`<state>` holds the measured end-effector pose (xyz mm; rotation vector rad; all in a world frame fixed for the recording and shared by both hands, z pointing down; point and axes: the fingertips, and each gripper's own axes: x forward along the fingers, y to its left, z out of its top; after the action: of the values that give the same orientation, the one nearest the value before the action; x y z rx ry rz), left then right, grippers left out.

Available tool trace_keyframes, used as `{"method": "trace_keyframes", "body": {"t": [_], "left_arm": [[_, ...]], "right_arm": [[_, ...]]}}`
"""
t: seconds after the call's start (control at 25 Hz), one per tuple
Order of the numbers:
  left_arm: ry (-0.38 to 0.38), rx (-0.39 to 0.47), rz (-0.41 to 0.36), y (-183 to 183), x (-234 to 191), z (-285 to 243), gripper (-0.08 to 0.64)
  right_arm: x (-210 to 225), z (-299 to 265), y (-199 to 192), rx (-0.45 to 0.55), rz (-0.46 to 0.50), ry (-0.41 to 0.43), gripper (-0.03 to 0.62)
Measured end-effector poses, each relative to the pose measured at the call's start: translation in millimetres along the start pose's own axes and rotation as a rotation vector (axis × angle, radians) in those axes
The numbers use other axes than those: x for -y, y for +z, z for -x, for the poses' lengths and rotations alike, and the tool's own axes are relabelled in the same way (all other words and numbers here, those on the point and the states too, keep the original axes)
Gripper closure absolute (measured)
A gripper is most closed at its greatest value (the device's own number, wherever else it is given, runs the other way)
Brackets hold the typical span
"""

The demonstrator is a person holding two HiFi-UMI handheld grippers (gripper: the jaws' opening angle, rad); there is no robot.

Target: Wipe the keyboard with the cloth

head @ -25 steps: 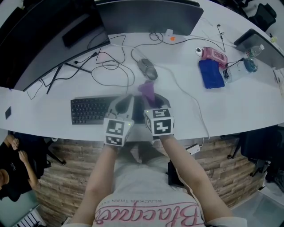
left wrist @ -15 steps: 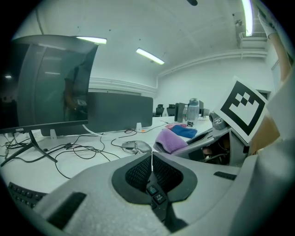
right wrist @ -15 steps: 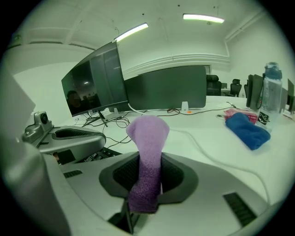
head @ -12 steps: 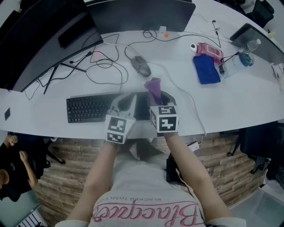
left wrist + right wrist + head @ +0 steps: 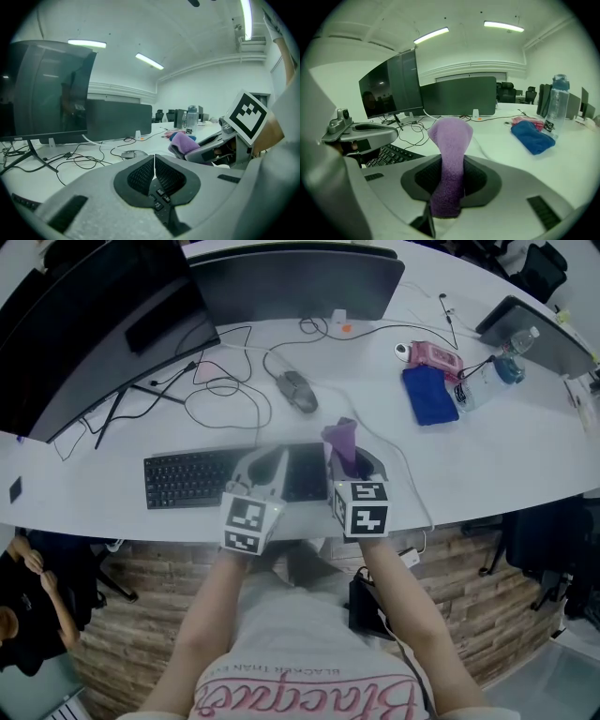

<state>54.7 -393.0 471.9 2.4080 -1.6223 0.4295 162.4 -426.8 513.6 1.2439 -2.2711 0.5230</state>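
Held the fuzzy purple cloth (image 5: 340, 440) clamped upright in the right gripper (image 5: 354, 457), at the flat black keyboard's (image 5: 187, 479) right end by the white desk's (image 5: 506, 465) front edge. Held the left gripper (image 5: 270, 460) beside, jaws together, empty. Found bare desk rightward, grey oval mouse (image 5: 295, 390) behind.

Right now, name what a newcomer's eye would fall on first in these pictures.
The purple cloth stands up out of the right gripper, whose jaws are clamped on it, at the right end of the black keyboard. Beside it the left gripper is shut on nothing, over the keyboard. Farther back a big dark monitor fills the desk's left, and a blue cloth lies at its right.
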Motion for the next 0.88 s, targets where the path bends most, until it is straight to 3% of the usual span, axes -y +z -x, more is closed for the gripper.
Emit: {"method": "trace_keyframes", "body": {"t": [0.4,0.88], "left_arm": [[0.01,0.057,0.027,13.6,-15.7,52.2,0.552],[0.075,0.066,0.06,5.1,-68.4,129.0,0.552]], "right_arm": [[-50.3,42.8,25.8,0.091,0.001,0.024,0.495],[-156.9,59.1,37.3,0.12,-0.013,0.123,0.495]]}}
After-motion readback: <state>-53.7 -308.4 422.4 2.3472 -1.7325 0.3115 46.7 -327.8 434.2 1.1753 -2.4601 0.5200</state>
